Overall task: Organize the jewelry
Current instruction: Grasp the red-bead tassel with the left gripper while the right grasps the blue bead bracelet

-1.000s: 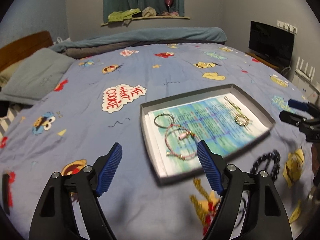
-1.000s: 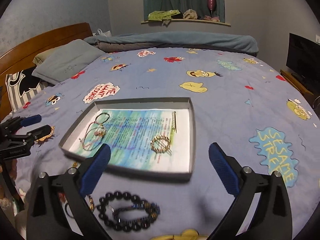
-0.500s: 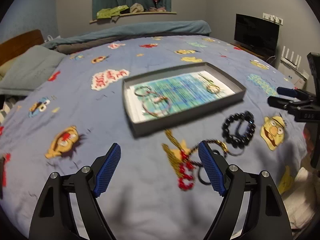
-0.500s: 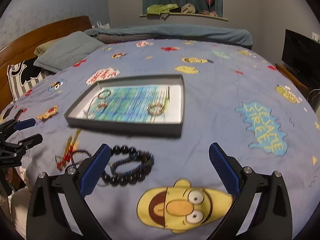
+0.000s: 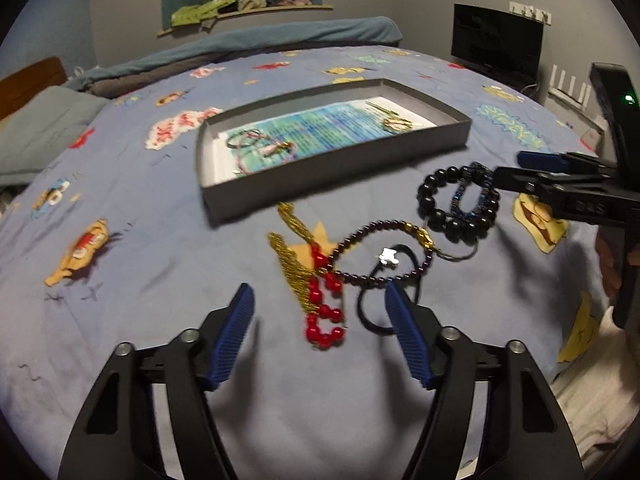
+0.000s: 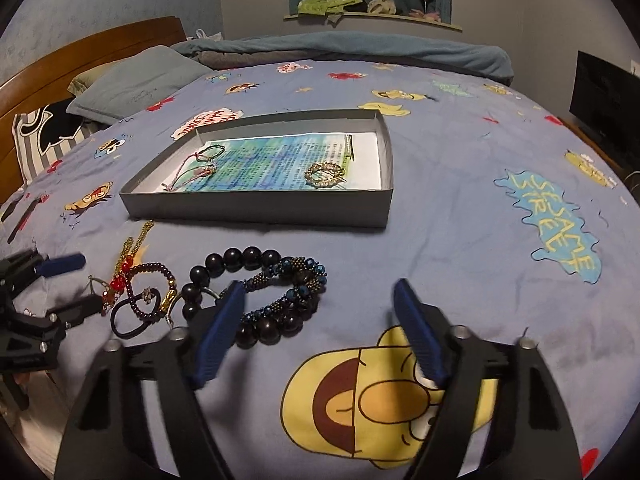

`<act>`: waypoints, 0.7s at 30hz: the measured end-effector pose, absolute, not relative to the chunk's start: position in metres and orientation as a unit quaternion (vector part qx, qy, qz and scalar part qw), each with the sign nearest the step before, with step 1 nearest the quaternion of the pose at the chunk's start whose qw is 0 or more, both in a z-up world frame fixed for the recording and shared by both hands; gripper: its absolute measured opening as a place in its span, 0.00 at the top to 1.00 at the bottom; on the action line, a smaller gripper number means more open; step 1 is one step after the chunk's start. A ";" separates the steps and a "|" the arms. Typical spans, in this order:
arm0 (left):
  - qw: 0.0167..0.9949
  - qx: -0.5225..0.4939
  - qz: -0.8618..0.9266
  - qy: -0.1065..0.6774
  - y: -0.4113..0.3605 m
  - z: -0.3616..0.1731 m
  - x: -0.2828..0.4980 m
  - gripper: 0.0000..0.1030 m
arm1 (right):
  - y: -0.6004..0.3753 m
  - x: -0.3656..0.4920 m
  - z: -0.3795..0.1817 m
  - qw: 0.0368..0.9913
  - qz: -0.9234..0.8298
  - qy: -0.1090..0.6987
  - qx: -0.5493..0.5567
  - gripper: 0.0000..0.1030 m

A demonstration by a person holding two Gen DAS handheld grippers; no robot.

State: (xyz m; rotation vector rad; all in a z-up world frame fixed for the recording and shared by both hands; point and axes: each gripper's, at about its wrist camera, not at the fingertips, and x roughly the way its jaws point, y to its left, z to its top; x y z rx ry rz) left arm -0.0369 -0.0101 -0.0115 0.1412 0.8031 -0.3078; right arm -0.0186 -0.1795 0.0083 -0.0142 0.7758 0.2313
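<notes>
A grey tray (image 5: 340, 168) (image 6: 256, 204) lies on the bed and holds thin cord bracelets (image 5: 260, 148) at its left and a gold ring-shaped piece (image 6: 325, 174) at its right. In front of it lie a black bead bracelet (image 5: 452, 216) (image 6: 224, 264), a blue beaded bracelet (image 6: 298, 284), a dark purple bead bracelet (image 5: 360, 248), a black cord with a silver charm (image 5: 387, 257) and a red bead and gold chain piece (image 5: 320, 300). My left gripper (image 5: 320, 328) is open, low over the red beads. My right gripper (image 6: 320, 332) is open beside the black beads.
The blue cartoon bedspread (image 6: 480, 200) covers the bed. A grey pillow (image 6: 132, 84) and wooden headboard (image 6: 80, 52) are at the far left. A folded blanket (image 6: 340, 48) lies across the far end. A black screen (image 5: 496, 44) stands at the right.
Both grippers have pulled back from the tray toward the near edge of the bed and lowered. The loose jewelry in front of the tray has come into view. Both stayed open.
</notes>
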 end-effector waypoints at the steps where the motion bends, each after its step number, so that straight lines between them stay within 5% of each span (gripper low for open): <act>1: 0.903 0.065 -0.157 0.394 -0.011 -0.014 -0.036 0.37 | -0.180 -0.017 0.007 0.918 0.114 0.379 0.000 0.36; 6: 0.893 0.081 -0.172 0.407 -0.020 -0.023 -0.034 0.58 | -0.182 -0.009 0.003 0.912 0.130 0.387 0.029 0.58; 13: 0.891 0.088 -0.179 0.408 -0.022 -0.025 -0.035 0.73 | -0.183 0.000 -0.002 0.901 0.147 0.405 0.055 0.65; 19: 0.890 0.085 -0.180 0.411 -0.018 -0.026 -0.032 0.83 | -0.182 0.000 0.003 0.905 0.145 0.396 0.051 0.89; 21: 0.891 0.083 -0.180 0.408 -0.016 -0.025 -0.032 0.95 | -0.179 -0.002 0.006 0.910 0.147 0.387 0.041 0.93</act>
